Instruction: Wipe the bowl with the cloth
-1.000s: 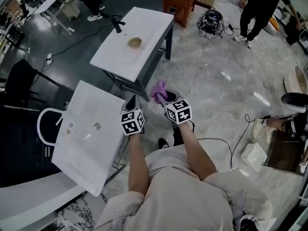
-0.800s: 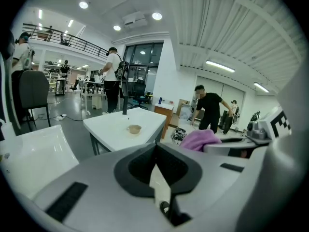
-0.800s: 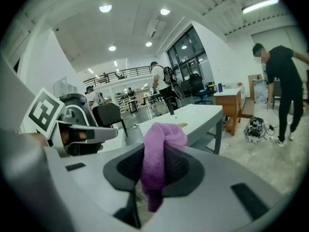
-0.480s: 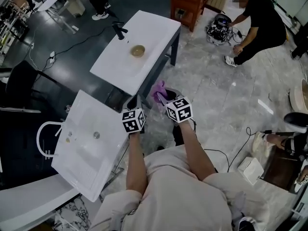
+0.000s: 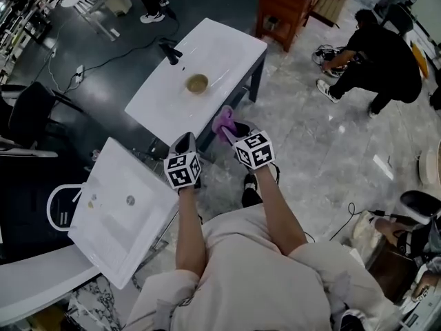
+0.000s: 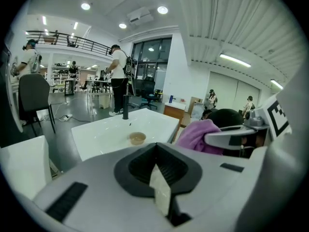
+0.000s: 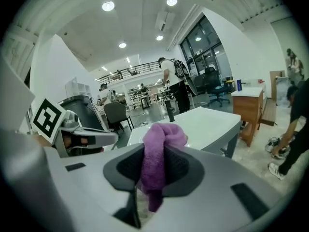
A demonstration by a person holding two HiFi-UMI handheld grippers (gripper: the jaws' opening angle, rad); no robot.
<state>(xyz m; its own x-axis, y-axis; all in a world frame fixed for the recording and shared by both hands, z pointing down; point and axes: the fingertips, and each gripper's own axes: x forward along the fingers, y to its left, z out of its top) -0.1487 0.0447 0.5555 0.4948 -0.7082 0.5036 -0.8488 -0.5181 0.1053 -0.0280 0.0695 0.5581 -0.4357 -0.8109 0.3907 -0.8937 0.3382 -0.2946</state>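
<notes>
A small tan bowl (image 5: 197, 83) sits on a white table (image 5: 227, 47) ahead of me; it also shows in the left gripper view (image 6: 137, 138). Both grippers are held in the air short of the table's near edge, apart from the bowl. My right gripper (image 5: 231, 132) is shut on a purple cloth (image 5: 222, 120), which bunches up out of its jaws (image 7: 157, 151). My left gripper (image 5: 184, 141) is beside it on the left, its jaws closed together with nothing between them (image 6: 156, 149).
A black upright object (image 5: 170, 50) stands on the bowl's table at its far left. A second white table (image 5: 117, 219) with small items is at lower left. A wooden cabinet (image 5: 286, 5) and a crouching person (image 5: 379, 54) are beyond.
Both grippers and I have come closer to the bowl's table, the cloth still held. The person at the right has bent down into a crouch.
</notes>
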